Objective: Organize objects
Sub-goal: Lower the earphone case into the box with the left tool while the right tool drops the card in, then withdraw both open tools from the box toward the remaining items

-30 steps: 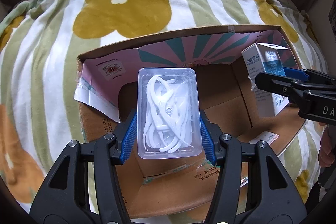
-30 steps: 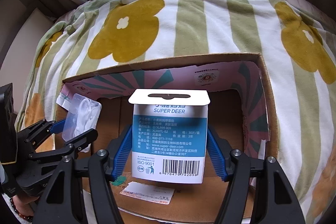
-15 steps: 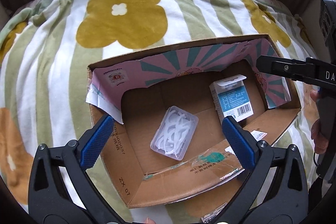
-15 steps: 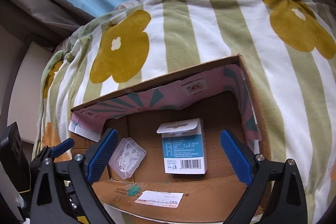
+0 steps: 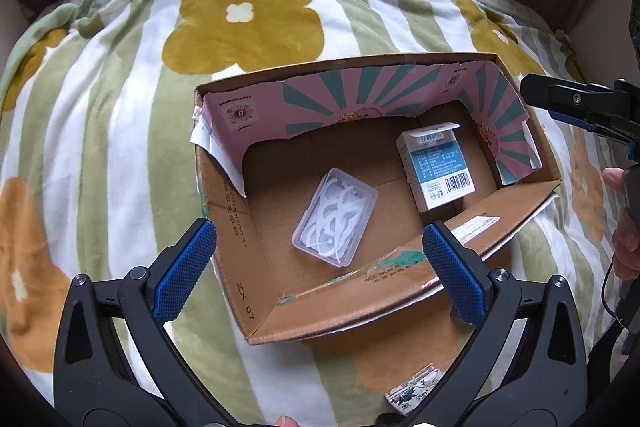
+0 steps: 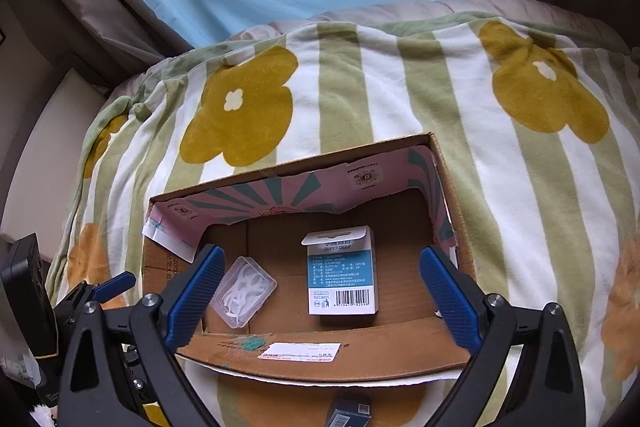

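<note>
Both claws have let go and pulled back since a second ago, when the left one clamped the floss-pick case and the right one clamped the blue-and-white carton; each now stands wide apart and empty above the cardboard box (image 5: pixel 240 267). Seen from the left wrist, the left claw (image 5: pixel 320 271) frames the lower middle of the picture, its blue ribbed pads (image 5: pixel 184 269) spread to either side of the clear floss-pick case (image 5: pixel 335 221), which lies flat and slightly tilted on the box floor, packed with curved white picks. Right of it, apart from the case, the blue-and-white carton (image 5: pixel 438 165) lies on its back with its barcode toward the near wall and its white hang tab toward the pink sunburst liner. From the right wrist, the right claw (image 6: pixel 322 301) straddles the carton (image 6: pixel 342 277), with the case (image 6: pixel 244 291) at lower left. Under the box lies a striped bed blanket (image 6: pixel 360 87) with mustard flowers.
</note>
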Motion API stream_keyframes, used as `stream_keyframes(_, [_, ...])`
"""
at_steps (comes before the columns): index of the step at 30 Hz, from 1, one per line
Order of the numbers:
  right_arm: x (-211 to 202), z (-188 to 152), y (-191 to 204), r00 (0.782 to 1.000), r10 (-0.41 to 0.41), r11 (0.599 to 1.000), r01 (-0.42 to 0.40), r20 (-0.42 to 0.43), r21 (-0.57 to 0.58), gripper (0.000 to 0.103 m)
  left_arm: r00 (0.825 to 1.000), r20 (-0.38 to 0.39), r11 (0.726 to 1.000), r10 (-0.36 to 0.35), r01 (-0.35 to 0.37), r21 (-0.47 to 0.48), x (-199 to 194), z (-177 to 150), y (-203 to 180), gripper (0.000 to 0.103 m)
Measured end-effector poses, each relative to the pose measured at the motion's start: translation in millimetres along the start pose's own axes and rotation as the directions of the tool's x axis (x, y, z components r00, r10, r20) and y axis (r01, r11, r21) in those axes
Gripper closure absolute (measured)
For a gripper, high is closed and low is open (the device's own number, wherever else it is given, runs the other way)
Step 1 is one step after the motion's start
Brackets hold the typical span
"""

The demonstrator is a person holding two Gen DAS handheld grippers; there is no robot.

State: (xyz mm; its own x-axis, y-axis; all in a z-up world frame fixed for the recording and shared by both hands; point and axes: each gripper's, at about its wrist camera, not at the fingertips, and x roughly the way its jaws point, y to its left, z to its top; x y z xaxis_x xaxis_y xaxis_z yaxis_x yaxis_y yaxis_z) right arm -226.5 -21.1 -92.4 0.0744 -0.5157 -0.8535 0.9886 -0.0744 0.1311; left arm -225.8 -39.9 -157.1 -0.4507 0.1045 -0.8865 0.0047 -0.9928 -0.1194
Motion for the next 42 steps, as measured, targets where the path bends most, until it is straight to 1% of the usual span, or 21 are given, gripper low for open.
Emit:
stream_keyframes(4, [-8.1, -6.1, 2.4, 1.0, 0.01, 1.0, -0.01, 0.015, 0.004, 0.006, 1.0, 0.006, 1.0, -0.003, 0.003, -0.004, -9.1, -8.9, 2.9, 0.0])
stream_keyframes(10, [-18.4, -21.4, 12.0, 0.999, 0.019, 0.999, -0.018, 0.038, -0.03, 0.005, 1.0, 0.02, 1.0, 0.009, -0.01, 0.023, -20.4, -27.1, 1.8, 0.0])
stream_keyframes(16, [-31.9, -36.5, 23.7, 0.998, 0.025, 0.999, -0.023, 0.057, -0.046, 0.006, 1.0, 0.023, 1.0, 0.0, 0.0, 0.006, -34.1, -45.6, 6.6, 0.0])
stream_keyframes(18, [-38.9, -39.0, 26.9, 0.998, 0.03, 0.999, -0.027, 0.057, -0.048, 0.005, 0.999, 0.023, 1.0, 0.023, -0.024, 0.007, -41.8, -49.5, 7.0, 0.0])
stream_keyframes(21, [-54.3, -42.9, 30.5, 0.996, 0.048, 0.998, -0.045, 0.069, -0.051, 0.005, 0.999, 0.04, 1.0, 0.031, -0.031, 0.001, -57.1, -56.8, 8.1, 0.0])
stream_keyframes(24, [-69.6, -49.9, 34.2, 0.996, 0.055, 0.995, -0.049, 0.075, -0.082, 0.005, 0.998, 0.047, 0.999, 0.044, -0.043, -0.021, -70.3, -67.9, 8.3, 0.0])
stream_keyframes(26, [-75.2, -58.6, 36.3, 0.995, 0.067, 0.992, -0.059, 0.069, -0.107, 0.005, 0.996, 0.057, 0.997, 0.062, -0.06, -0.038, -78.3, -79.8, 7.1, 0.0])
stream_keyframes(28, [-77.0, -70.1, 38.1, 0.995, 0.083, 0.988, -0.076, 0.047, -0.132, 0.005, 0.991, 0.081, 0.994, 0.103, -0.1, -0.042, -87.0, -94.9, 3.0, 0.0])
stream_keyframes(30, [-75.7, -83.3, 38.1, 0.995, 0.102, 0.984, -0.099, 0.017, -0.148, 0.005, 0.991, 0.085, 0.993, 0.106, -0.101, -0.063, -92.9, -110.7, 0.4, 0.0])
stream_keyframes(33, [-71.6, -104.1, 36.8, 0.992, 0.122, 0.977, -0.127, -0.036, -0.17, 0.005, 0.993, 0.055, 0.989, 0.102, -0.096, -0.114, -96.2, -137.6, -1.6, 0.0])
stream_keyframes(38, [-65.1, -135.7, 36.8, 0.988, 0.129, 0.966, -0.145, -0.087, -0.213, 0.005, 0.996, -0.002, 0.975, 0.087, -0.085, -0.206, -97.0, -185.6, -7.6, 0.0])
stream_keyframes(42, [-54.3, -157.9, 38.7, 0.982, 0.136, 0.96, -0.163, -0.131, -0.229, 0.005, 0.995, -0.029, 0.966, 0.1, -0.104, -0.238, -95.1, -221.8, -22.8, 0.0])
